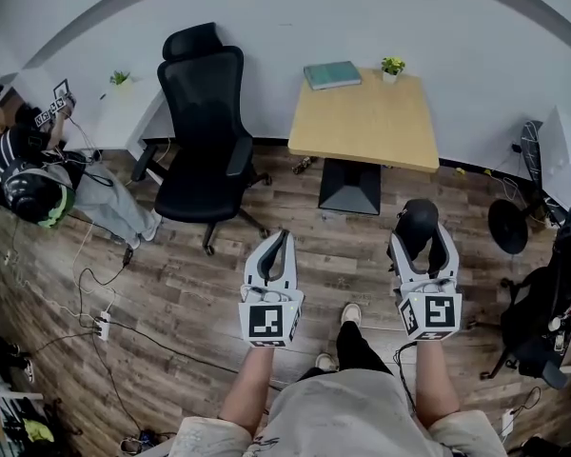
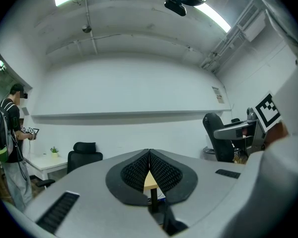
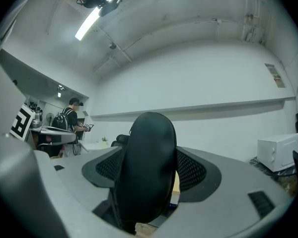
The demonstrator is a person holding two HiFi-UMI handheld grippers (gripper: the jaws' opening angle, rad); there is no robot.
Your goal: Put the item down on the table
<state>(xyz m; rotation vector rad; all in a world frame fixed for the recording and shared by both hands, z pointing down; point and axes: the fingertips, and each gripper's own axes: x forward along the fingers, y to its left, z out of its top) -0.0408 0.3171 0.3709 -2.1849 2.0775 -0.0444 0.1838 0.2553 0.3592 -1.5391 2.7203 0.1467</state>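
jaws of the left gripper [image 2: 149, 157] meet tip to tip in the left gripper view and hold nothing; a sliver of the wooden table [image 2: 150, 181] shows through them at 6 o'clock. right gripper view: the right gripper [image 3: 149, 172] is clamped on a black rounded item [image 3: 146, 152]. head view: that item sits at 3 o'clock over the wood floor [image 1: 171, 293], well apart from the table at 1 o'clock; an office chair [image 1: 205, 131] stands at 11 o'clock.

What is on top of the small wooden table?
A teal book and a small potted plant sit at the far edge of the table. Whatever lies under its top is hidden.
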